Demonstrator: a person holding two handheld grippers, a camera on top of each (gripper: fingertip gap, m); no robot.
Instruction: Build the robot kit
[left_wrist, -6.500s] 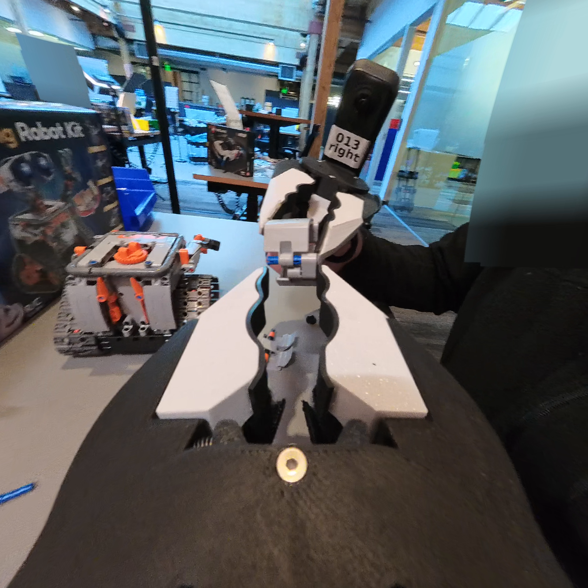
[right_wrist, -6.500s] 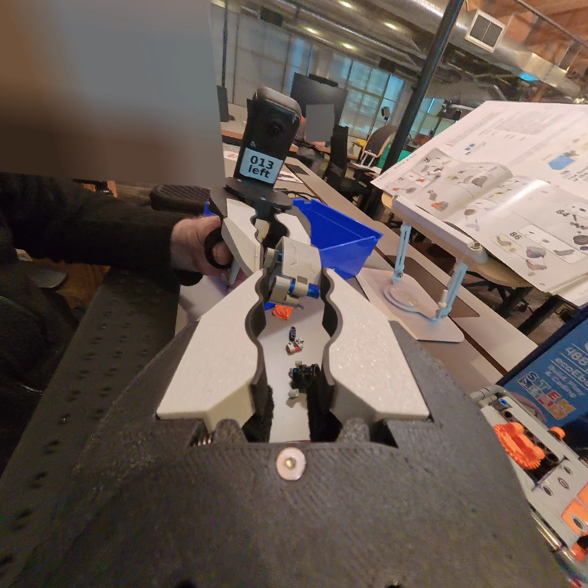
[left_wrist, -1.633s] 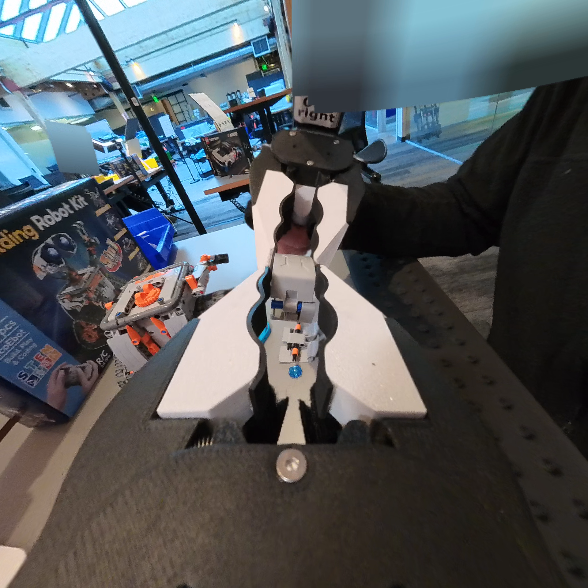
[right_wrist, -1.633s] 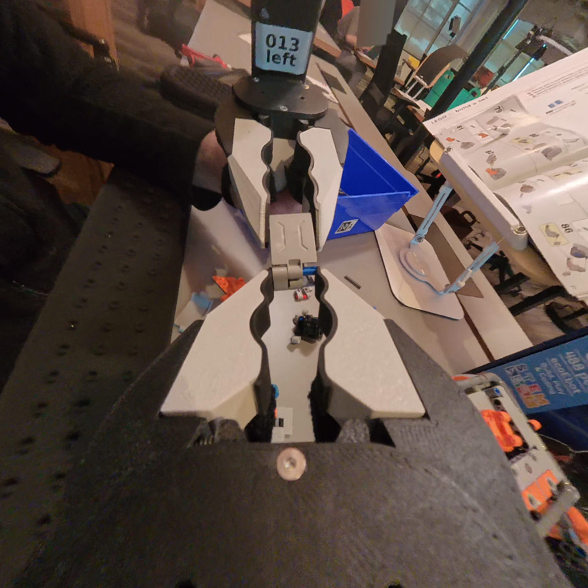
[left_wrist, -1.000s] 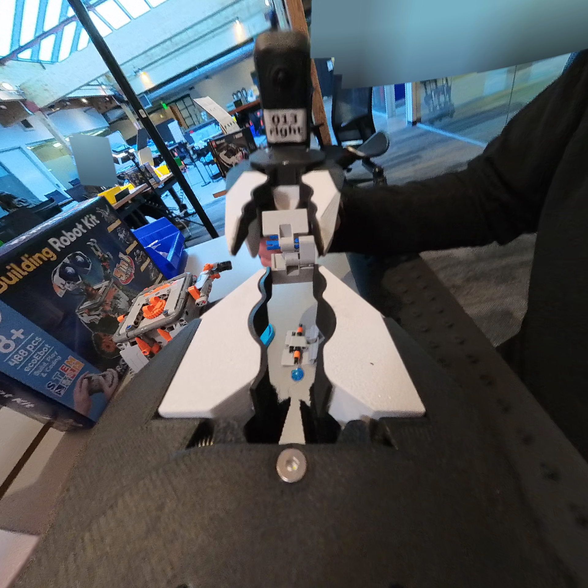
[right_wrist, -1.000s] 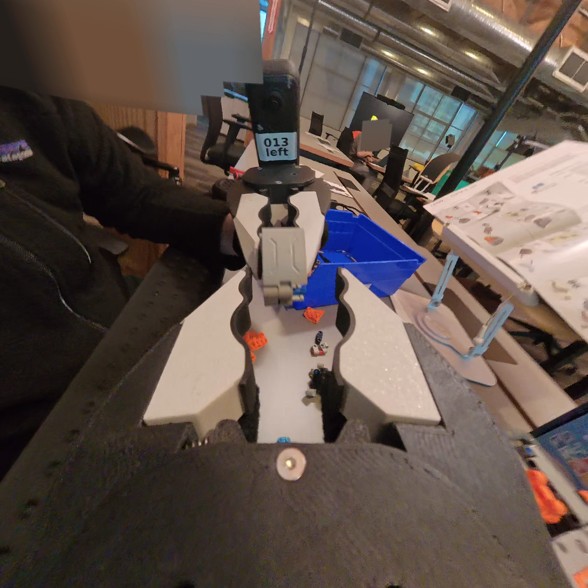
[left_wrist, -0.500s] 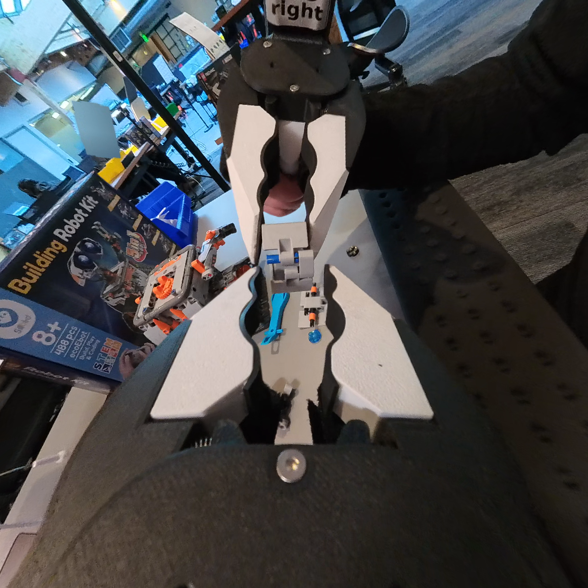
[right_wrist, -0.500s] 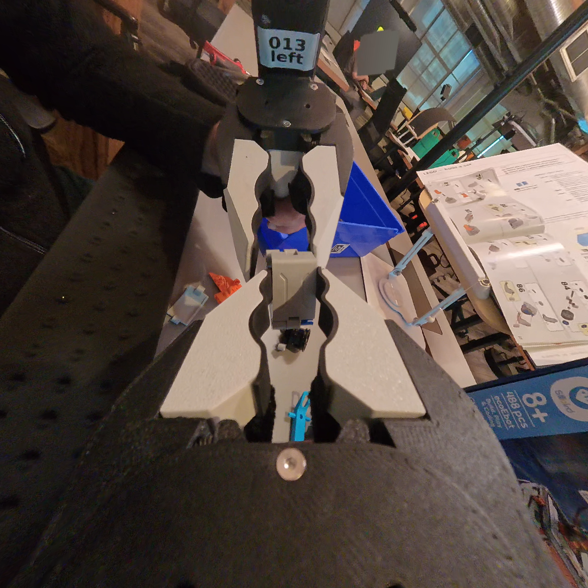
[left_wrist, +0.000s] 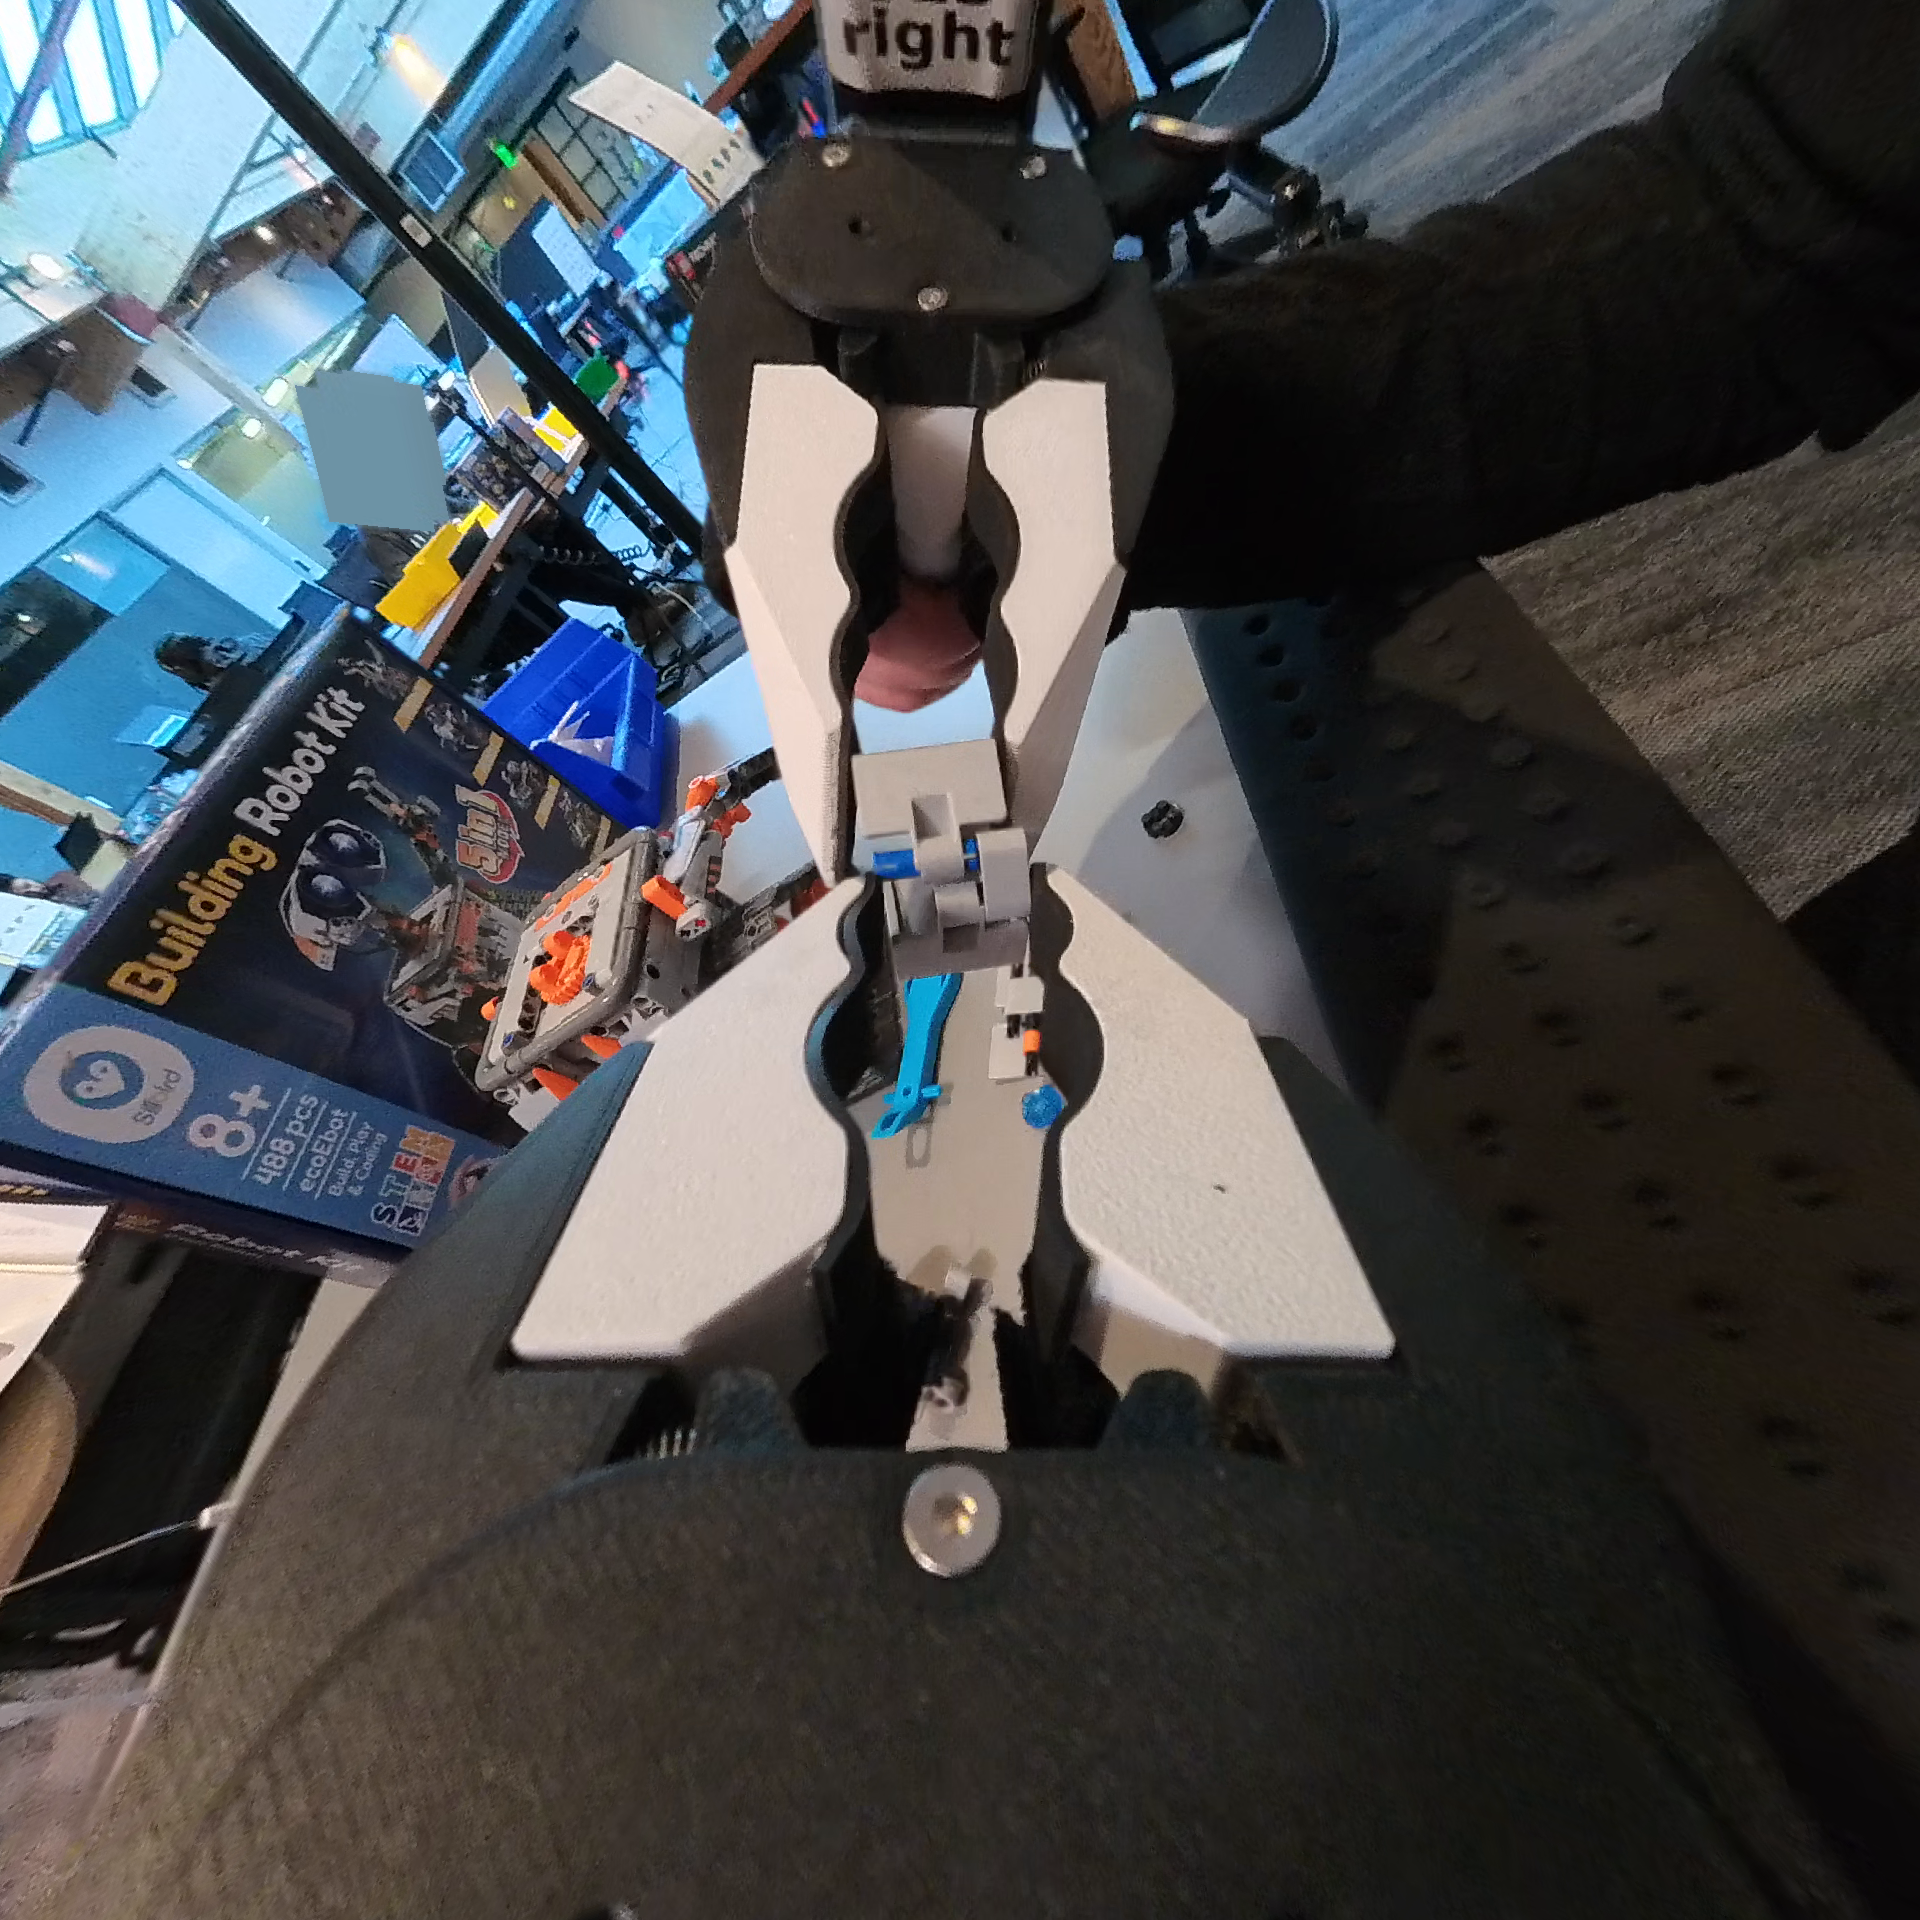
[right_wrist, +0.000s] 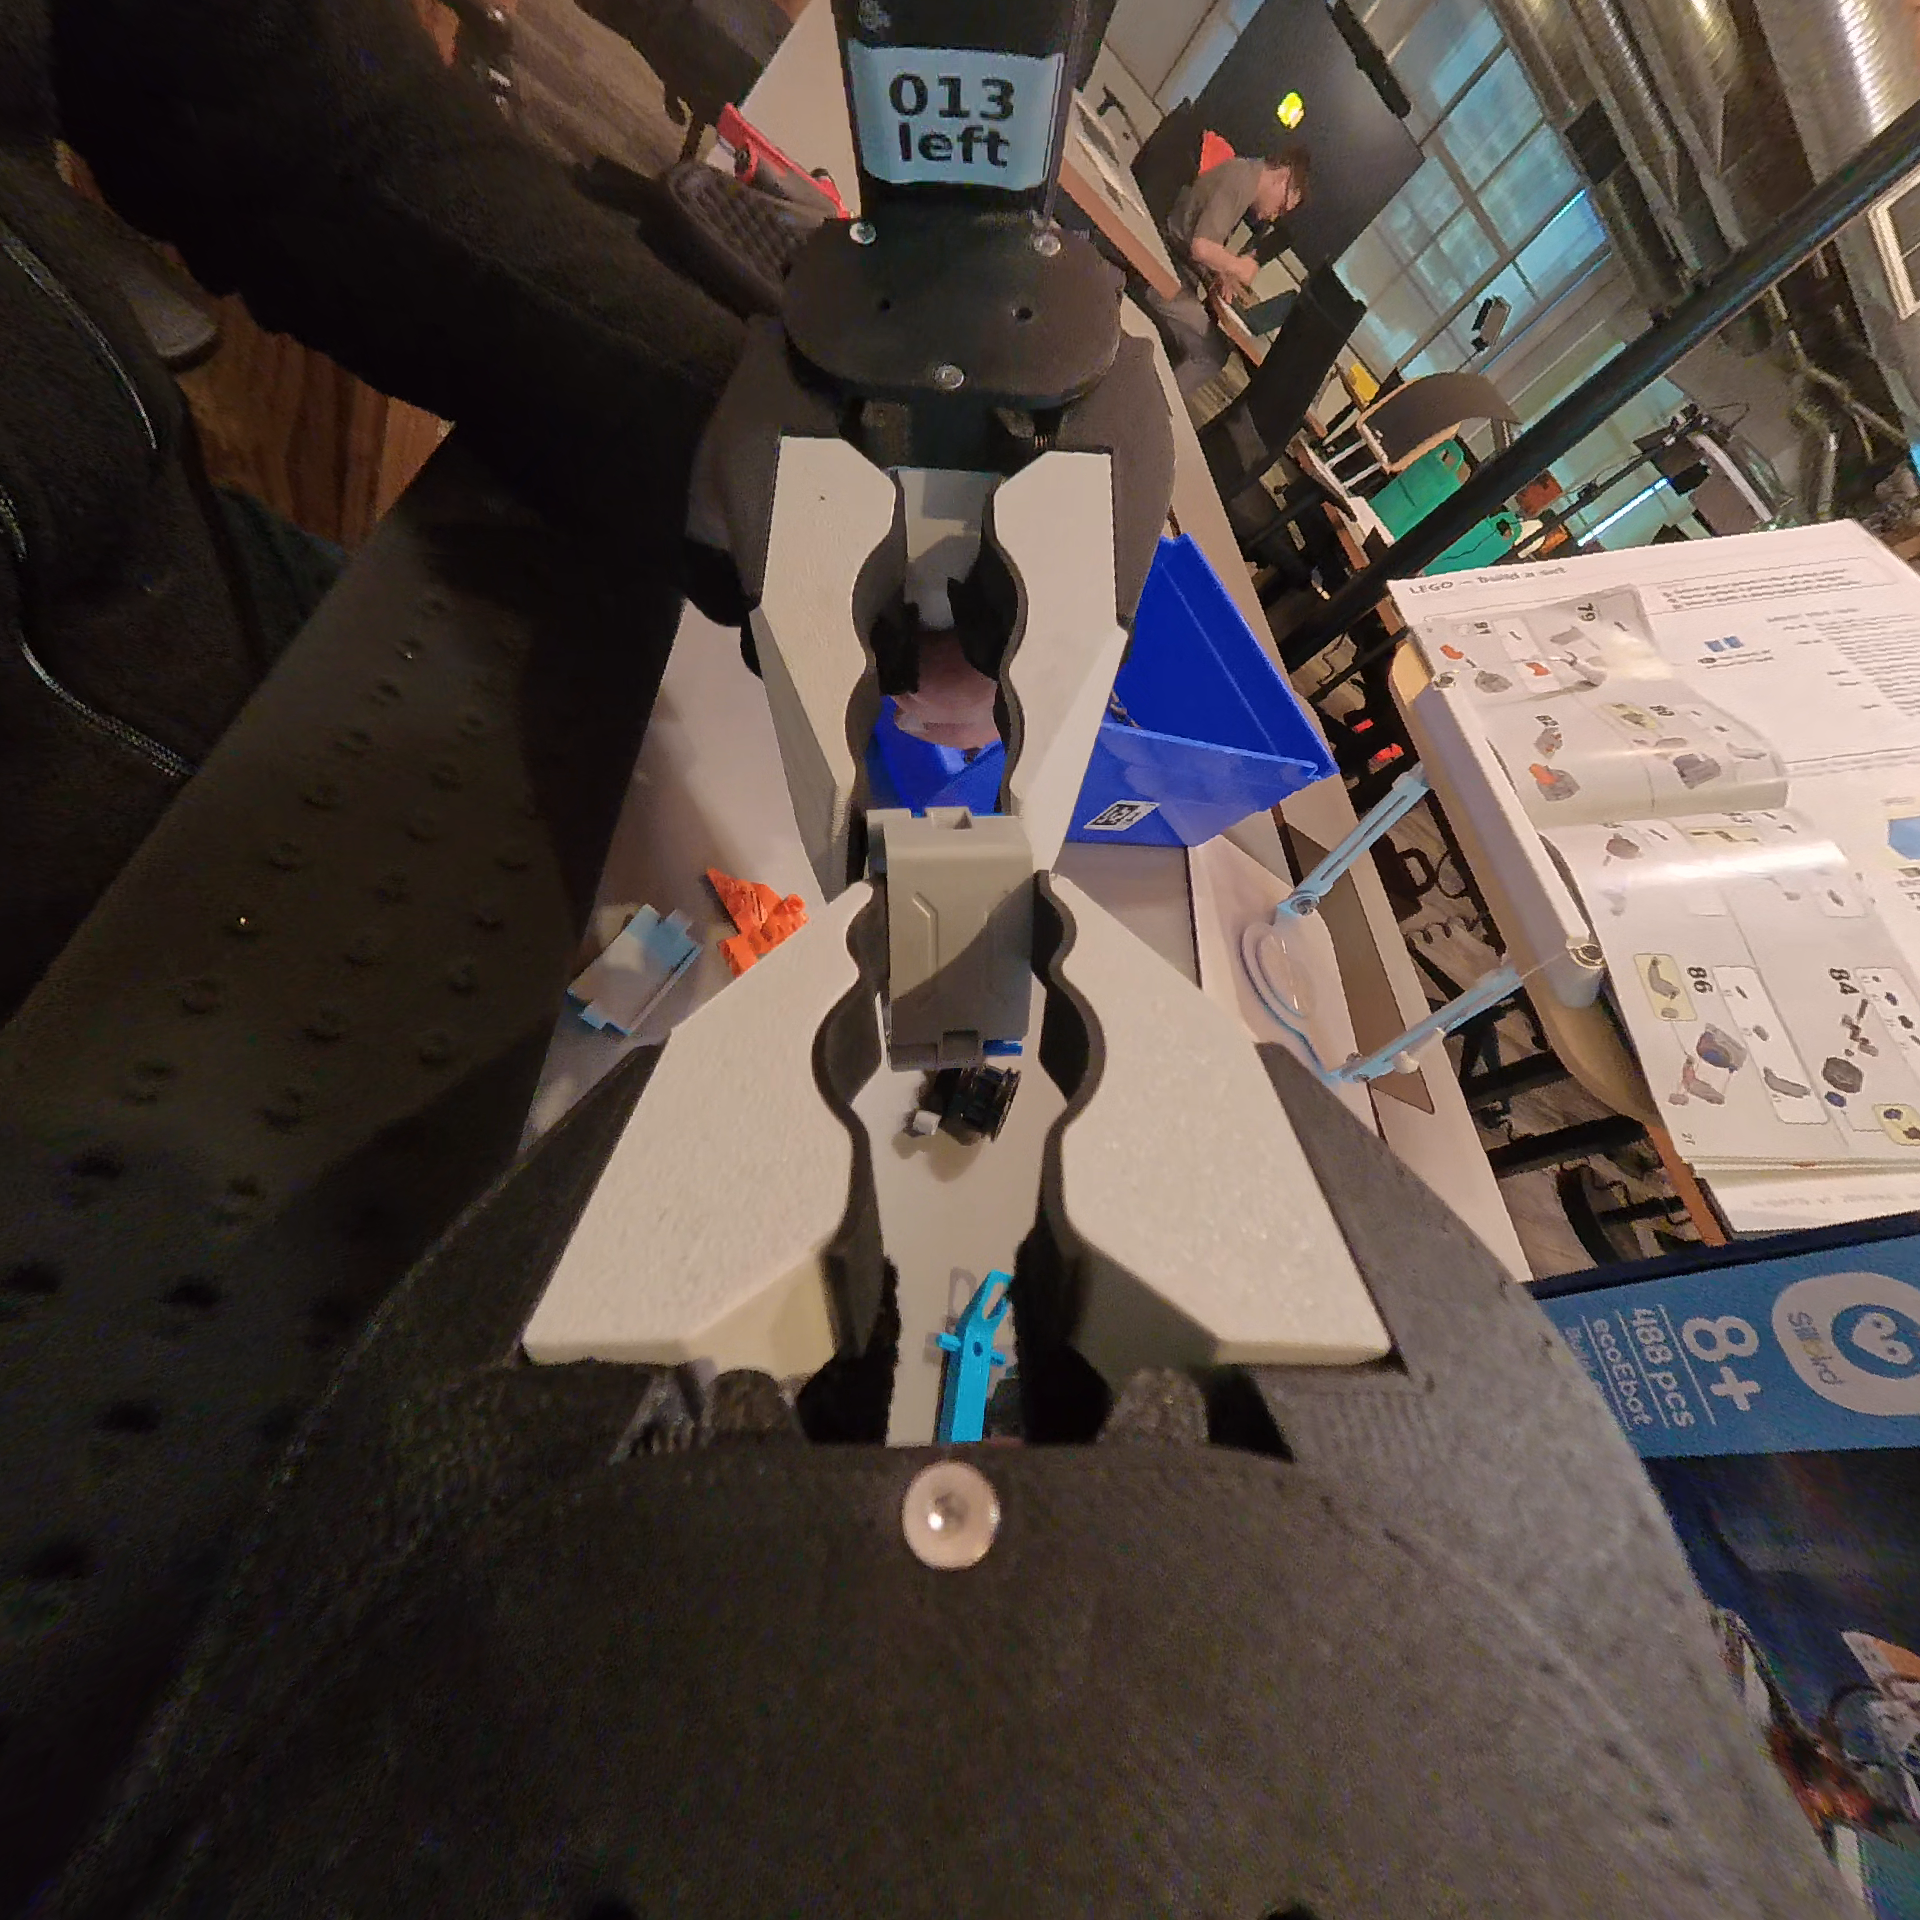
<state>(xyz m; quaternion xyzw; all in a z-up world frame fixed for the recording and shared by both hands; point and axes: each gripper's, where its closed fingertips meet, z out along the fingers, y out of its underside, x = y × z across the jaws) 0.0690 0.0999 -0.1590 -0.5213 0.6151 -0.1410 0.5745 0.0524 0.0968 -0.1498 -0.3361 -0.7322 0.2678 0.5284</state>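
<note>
Holding one small grey plastic brick piece with a blue pin (left_wrist: 940, 873) between both my grippers, left gripper (left_wrist: 948, 883) and right gripper (right_wrist: 954, 894) both squeeze it above the white table (left_wrist: 1195, 748); a blue stick (left_wrist: 914, 1044) lies below my jaws.

Matt grey plastic block assembly (left_wrist: 940, 883); grainy white gripper fingers (left_wrist: 717, 1122); glossy cardboard box (left_wrist: 260, 935); table (right_wrist: 727, 748) perhaps smooth laminate.
</note>
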